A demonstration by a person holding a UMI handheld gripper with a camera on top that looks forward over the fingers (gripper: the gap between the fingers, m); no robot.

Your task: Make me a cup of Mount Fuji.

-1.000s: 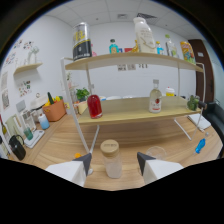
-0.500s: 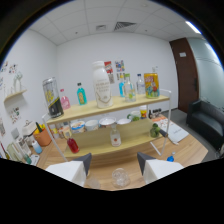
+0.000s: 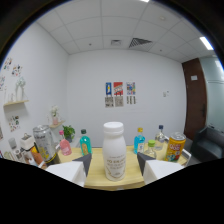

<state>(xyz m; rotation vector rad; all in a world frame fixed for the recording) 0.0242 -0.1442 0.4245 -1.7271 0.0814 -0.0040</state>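
A white bottle (image 3: 114, 151) with a white cap and a pale printed label stands upright on the wooden top shelf (image 3: 133, 174). It is between the tips of my gripper (image 3: 114, 161), with a small gap at either side. The gripper is open. Both white fingers (image 3: 76, 170) reach onto the shelf's front edge, one at each side of the bottle. The bottle's base rests on the shelf board.
Left of the white bottle stand a tall silver can (image 3: 45, 145), a pink bottle (image 3: 65, 147) and a teal bottle (image 3: 85, 142). On its right are a blue bottle (image 3: 140, 140), a small green-capped bottle (image 3: 150, 149), a clear bottle (image 3: 160, 135) and a yellow can (image 3: 175, 147). Posters (image 3: 119, 94) hang on the far wall.
The view has risen from the lower shelves to the top shelf and closed in. The white bottle, far off before, now stands large between the fingers.
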